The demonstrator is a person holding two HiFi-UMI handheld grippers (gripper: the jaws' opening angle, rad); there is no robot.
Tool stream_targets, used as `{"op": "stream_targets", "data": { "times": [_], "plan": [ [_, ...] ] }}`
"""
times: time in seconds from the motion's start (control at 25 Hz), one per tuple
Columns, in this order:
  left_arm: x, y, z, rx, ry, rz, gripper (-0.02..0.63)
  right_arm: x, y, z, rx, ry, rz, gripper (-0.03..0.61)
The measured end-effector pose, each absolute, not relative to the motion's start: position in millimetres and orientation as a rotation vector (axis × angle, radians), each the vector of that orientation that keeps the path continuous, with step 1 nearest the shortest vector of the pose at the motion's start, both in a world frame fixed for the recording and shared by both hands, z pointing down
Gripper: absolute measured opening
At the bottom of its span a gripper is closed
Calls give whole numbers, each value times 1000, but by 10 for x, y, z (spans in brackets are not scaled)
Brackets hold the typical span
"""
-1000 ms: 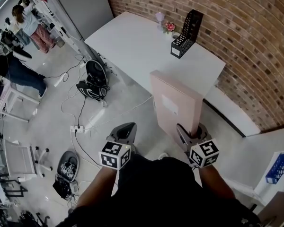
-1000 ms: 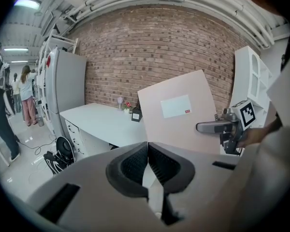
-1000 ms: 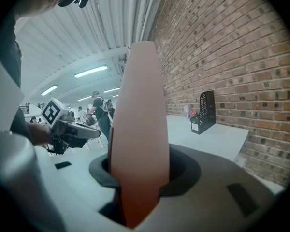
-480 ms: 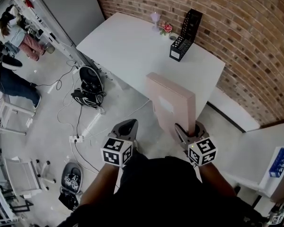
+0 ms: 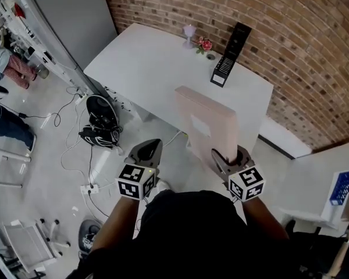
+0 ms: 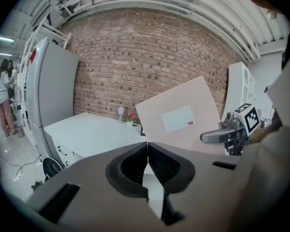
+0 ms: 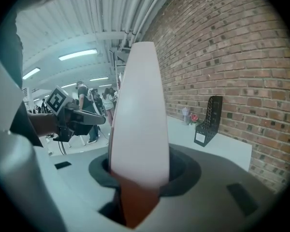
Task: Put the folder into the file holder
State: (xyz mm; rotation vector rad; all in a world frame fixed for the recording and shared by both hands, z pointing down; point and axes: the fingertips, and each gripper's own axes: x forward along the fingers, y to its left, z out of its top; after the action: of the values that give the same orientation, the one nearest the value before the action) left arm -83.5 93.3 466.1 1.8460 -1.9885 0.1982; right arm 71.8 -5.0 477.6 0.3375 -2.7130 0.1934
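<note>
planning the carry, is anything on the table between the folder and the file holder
Nothing visible does: only bare table lies between the folder and the file holder. The small flowers stand beside the holder, off the path.

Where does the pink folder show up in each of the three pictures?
Head view: folder at centre, upright, in the right gripper.
Left gripper view: right of centre, labelled face showing.
Right gripper view: dead centre, edge-on between the jaws.
Shared landmark: the brick wall, seen in all three.
</note>
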Motion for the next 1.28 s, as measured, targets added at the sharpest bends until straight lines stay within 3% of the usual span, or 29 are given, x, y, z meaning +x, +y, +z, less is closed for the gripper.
{"op": "stream_targets", "data": {
  "times": [0.56,1.28],
  "plan": [
    [-1829,1242,4964,1890,-1900,264,5,-63,19,4944,494,-2648,336,178],
    [-2397,-497,4745,2022,-1834,294,5,-456,-1432,4771,707,-2696,355,178]
  ]
}}
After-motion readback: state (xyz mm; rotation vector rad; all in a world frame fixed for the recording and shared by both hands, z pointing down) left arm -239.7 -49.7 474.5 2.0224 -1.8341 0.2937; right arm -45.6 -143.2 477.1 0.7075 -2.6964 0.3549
